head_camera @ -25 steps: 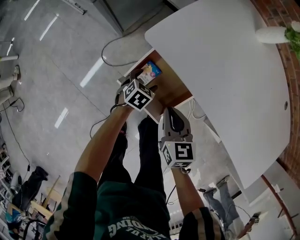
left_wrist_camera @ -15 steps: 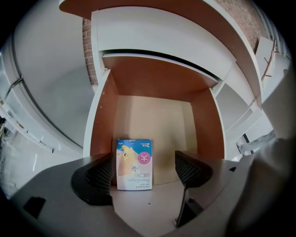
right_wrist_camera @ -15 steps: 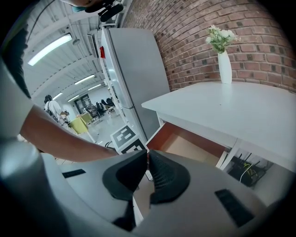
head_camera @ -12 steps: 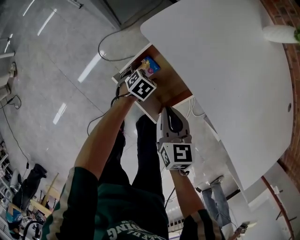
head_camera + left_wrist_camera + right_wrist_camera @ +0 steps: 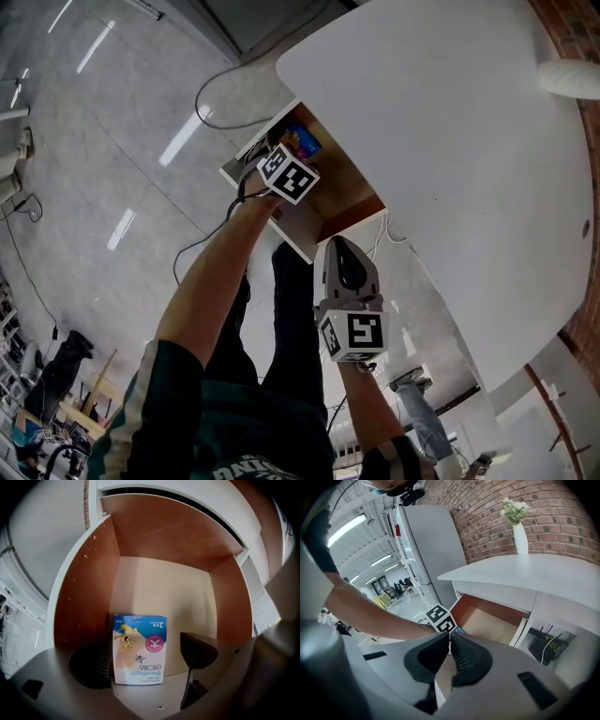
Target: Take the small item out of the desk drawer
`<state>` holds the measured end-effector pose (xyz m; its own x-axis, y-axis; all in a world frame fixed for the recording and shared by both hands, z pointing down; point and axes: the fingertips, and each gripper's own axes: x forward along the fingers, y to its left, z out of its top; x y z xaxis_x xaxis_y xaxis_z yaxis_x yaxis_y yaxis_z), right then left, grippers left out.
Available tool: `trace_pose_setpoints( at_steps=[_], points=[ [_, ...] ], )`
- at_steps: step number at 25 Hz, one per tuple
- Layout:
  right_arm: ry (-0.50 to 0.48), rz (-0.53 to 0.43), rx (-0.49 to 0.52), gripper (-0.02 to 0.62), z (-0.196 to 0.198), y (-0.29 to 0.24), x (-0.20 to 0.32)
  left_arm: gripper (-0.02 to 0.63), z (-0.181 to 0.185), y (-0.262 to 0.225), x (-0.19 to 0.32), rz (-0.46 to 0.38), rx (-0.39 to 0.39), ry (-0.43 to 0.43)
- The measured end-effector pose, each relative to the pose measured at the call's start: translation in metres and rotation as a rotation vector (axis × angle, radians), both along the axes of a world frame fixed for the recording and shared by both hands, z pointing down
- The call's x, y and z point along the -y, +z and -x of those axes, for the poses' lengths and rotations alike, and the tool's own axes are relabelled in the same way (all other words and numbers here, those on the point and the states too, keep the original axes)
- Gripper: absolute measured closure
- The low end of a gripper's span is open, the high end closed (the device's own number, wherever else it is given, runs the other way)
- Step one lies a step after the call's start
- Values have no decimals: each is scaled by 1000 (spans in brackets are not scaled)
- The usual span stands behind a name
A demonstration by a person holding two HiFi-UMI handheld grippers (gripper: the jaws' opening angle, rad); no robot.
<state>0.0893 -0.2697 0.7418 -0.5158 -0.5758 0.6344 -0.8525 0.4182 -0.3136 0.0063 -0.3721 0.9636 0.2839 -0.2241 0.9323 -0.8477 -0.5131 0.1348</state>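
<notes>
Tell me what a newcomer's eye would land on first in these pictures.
The small blue-and-white bandage box stands out in the open brown wooden drawer. It sits between the fingers of the left gripper, which have just been opening and stand apart around it. Next come the right gripper, fingers together, short of the drawer, and a white vase with flowers on the white desk top.
</notes>
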Motion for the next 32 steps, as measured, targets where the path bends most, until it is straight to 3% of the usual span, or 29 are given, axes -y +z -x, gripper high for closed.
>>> trace_pose_setpoints(
  at_steps=[11, 32],
  points=[
    [27, 18, 4, 571, -9, 4, -2, 155, 0, 24, 6, 9, 87, -20],
    [31, 37, 16, 571, -5, 3, -13, 184, -6, 13, 2, -12, 91, -9]
  ],
)
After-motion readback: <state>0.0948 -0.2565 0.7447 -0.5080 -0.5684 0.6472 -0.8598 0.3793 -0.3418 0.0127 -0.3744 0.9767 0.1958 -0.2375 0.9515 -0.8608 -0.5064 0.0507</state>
